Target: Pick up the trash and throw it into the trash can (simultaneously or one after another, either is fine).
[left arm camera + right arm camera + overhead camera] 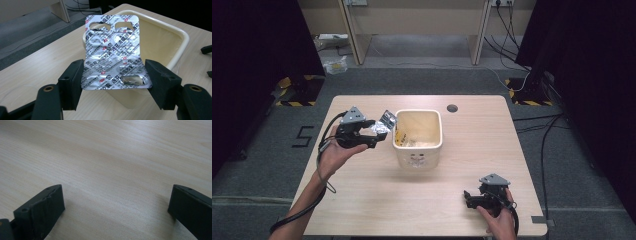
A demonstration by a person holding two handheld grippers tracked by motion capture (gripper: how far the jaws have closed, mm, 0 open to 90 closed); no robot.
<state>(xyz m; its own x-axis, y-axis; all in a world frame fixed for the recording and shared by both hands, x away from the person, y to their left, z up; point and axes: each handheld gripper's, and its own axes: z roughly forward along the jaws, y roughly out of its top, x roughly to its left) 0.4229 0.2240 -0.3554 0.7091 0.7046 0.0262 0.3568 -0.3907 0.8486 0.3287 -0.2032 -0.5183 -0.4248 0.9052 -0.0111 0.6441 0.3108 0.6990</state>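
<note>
While I hold the foil blister pack (113,52) by its two side edges in my left gripper (113,82), its jaws pinching it across the full width, the sheet stands upright just at the near rim of the cream plastic bin (175,32), not yet over the opening. In the high view the same left gripper (371,131) hangs beside the bin's (418,150) left wall, with the pack (387,120) reaching toward the rim. My right gripper (472,197) rests low over the bare worktop (105,157) near the front right corner, jaws spread wide and holding nothing.

I judge the main risk to be an early release: let go from here, the pack could strike the rim and drop outside onto the worktop. It is thin and already crumpled, so an edge grip may let it buckle and slip free. Pushing on too low could also knock the light bin sideways, as my other gripper is not steadying it.
</note>
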